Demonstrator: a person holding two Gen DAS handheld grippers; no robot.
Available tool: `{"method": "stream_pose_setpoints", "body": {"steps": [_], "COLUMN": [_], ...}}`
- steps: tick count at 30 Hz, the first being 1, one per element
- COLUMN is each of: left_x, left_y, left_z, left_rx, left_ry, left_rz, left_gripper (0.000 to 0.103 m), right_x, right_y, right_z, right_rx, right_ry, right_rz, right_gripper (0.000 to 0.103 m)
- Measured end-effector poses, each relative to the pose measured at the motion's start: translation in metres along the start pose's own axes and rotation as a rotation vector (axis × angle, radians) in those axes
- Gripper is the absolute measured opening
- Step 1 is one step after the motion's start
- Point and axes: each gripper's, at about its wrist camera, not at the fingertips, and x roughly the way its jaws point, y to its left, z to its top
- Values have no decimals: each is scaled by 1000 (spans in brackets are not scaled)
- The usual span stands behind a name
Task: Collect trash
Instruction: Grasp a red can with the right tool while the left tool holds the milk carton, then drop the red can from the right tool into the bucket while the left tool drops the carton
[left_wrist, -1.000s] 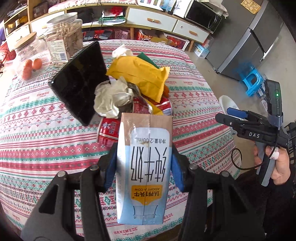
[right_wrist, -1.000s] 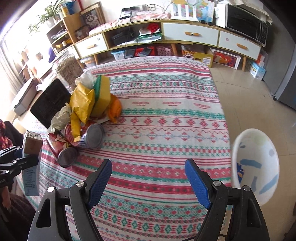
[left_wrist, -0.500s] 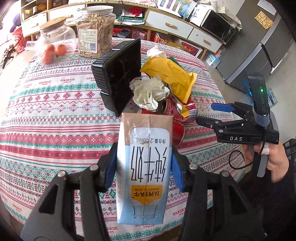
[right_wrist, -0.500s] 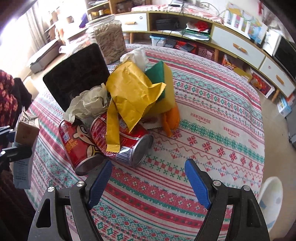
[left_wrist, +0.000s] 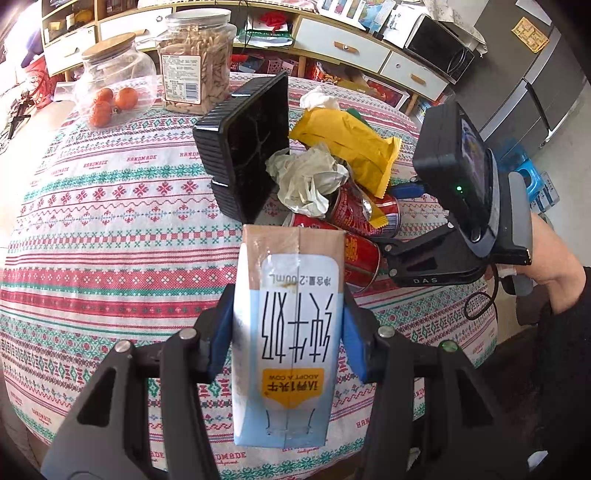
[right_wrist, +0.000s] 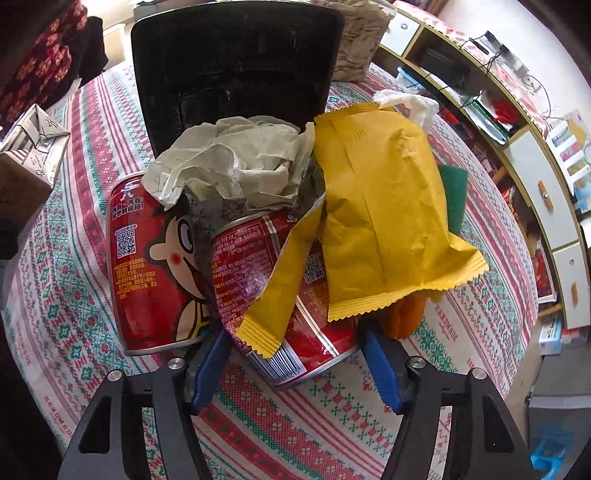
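Observation:
My left gripper (left_wrist: 284, 295) is shut on a blue and white milk carton (left_wrist: 284, 332), held above the patterned tablecloth (left_wrist: 110, 258). In the right wrist view a trash pile fills the frame: two red cans, crumpled paper (right_wrist: 240, 158), a yellow wrapper (right_wrist: 376, 206) and a black tray (right_wrist: 236, 62) behind. My right gripper (right_wrist: 293, 332) points down at the pile. Its jaws are closing with the nearer red can (right_wrist: 258, 266) between the blue pads, which stand close to its sides. The other red can (right_wrist: 147, 266) lies to the left. The carton (right_wrist: 29, 147) shows at the left edge.
A jar of snack sticks (left_wrist: 199, 62) and a glass jar with oranges (left_wrist: 114, 85) stand at the table's far side. Orange peel (right_wrist: 402, 317), a green packet (right_wrist: 452, 195) and white tissue (right_wrist: 410, 103) lie in the pile. Low cabinets (left_wrist: 351, 48) and a fridge (left_wrist: 535, 74) stand beyond.
My right gripper swung from the table's edge to the trash pile, rolled, came down over the nearer red can and narrowed its jaws. The left gripper shifted a little, still holding the carton.

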Motion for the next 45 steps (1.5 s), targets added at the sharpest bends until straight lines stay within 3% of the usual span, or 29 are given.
{"method": "stream_pose_setpoints", "body": {"steps": [4,9,20,23,45], "left_x": [3,4,14,23,53], "left_y": [2,-1,-29,-40,-125], "left_z": [0,1,-2,-1,14], "left_rx": [-5,3,47,47,136], "left_ry": [10,9,31,52,55], "left_rz": [4,1,-27,-38,-76], "left_gripper": [54,54,54,54,54], "right_x": [-1,-14,-52,-48,-115], "right_y": [6,7,-48,-58,-109], "right_z": [-3,-32,-119,-137,-237], "right_rx": [-15,19,321,398,666], "right_ry": [1,-11,-112,-93,-252], "right_rz": [7,34,100,113,43], "right_gripper": [64,63,61,60,57]}}
